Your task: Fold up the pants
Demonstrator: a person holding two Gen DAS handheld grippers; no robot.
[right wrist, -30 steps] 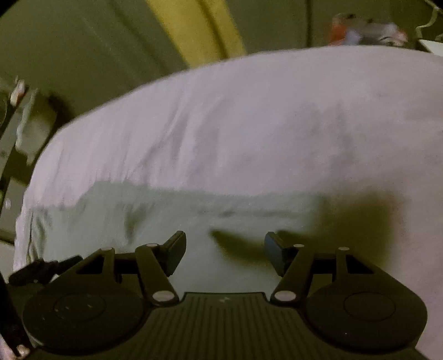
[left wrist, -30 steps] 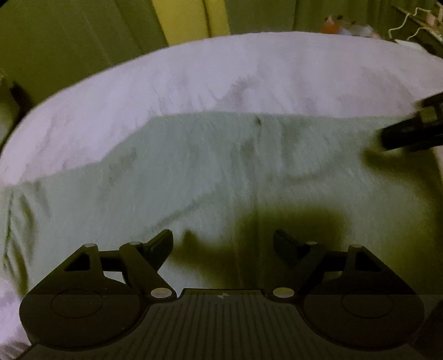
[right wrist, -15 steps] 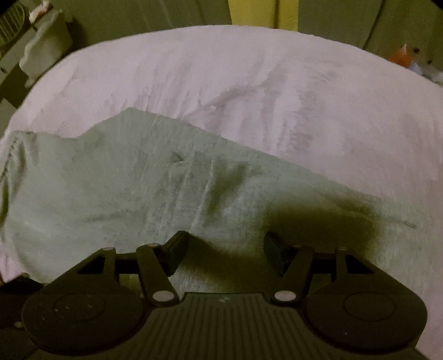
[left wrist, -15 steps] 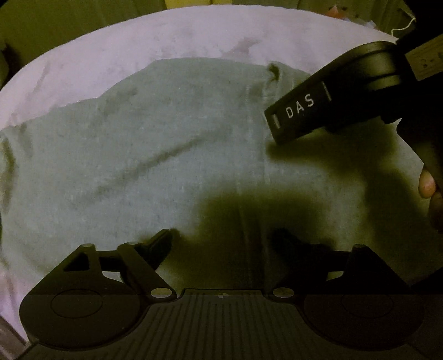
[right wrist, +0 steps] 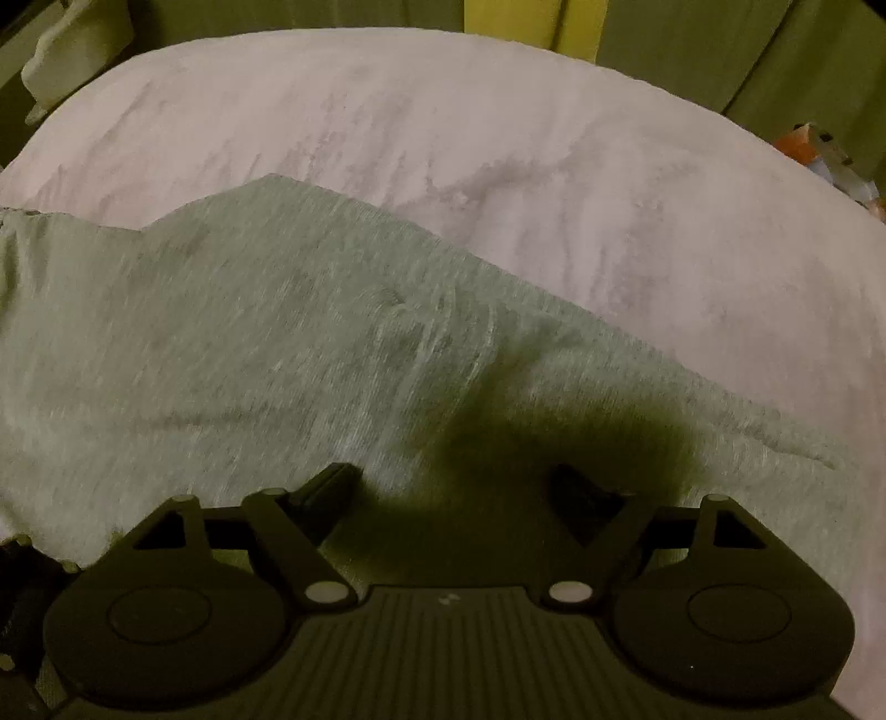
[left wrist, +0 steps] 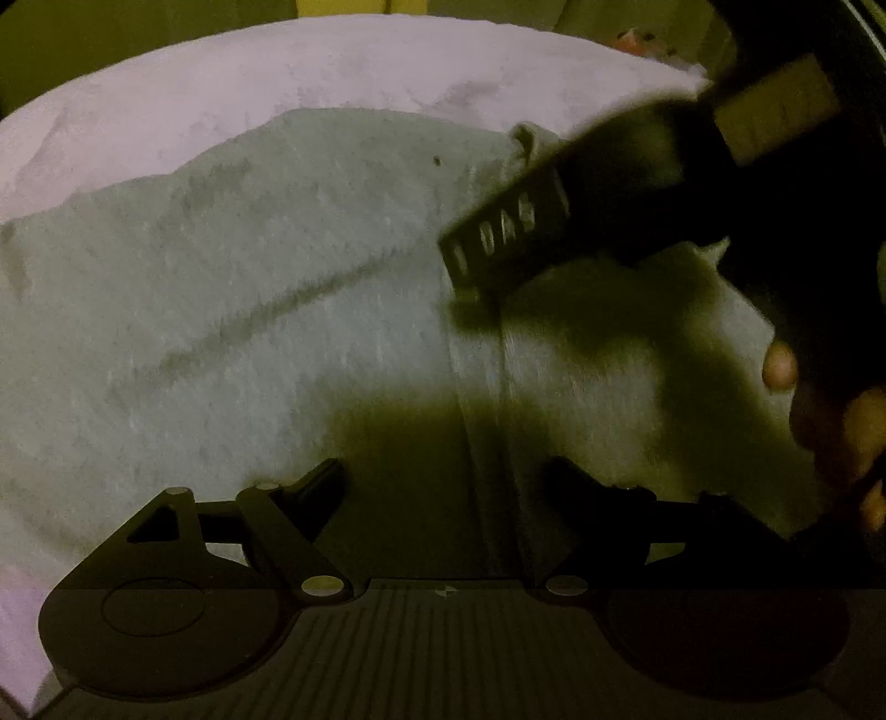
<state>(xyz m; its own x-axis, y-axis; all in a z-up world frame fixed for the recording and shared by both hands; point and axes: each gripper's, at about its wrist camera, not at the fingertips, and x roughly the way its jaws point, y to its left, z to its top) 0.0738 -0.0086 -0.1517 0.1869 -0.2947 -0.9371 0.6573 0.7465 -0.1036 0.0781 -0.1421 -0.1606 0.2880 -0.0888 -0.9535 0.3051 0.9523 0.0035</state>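
Grey pants (left wrist: 288, 310) lie spread flat on a pale sheet (left wrist: 277, 83), with a seam running down the cloth between my left fingers. My left gripper (left wrist: 443, 476) hangs just over the pants, pointing steeply down. Its jaws are wide and closing a little, with only flat cloth beneath them. In the right wrist view my right gripper (right wrist: 451, 482) hovers over the pants (right wrist: 249, 343) near a slanting edge. Its jaws are opening and clamp nothing. One of the right gripper's black fingers (left wrist: 509, 232), with pale lettering on it, reaches in over the pants from the upper right.
A person's fingers (left wrist: 781, 365) show at the right edge of the left wrist view. The bare sheet (right wrist: 498, 138) stretches beyond the pants. Green curtains (right wrist: 747, 50) with a yellow strip (right wrist: 487, 16) hang behind the bed. Some clutter (right wrist: 814, 144) sits at the far right.
Both views have tipped down onto the pants. The right gripper has swung in from the right edge to above the pants in the left view. Its jaws have spread wider.
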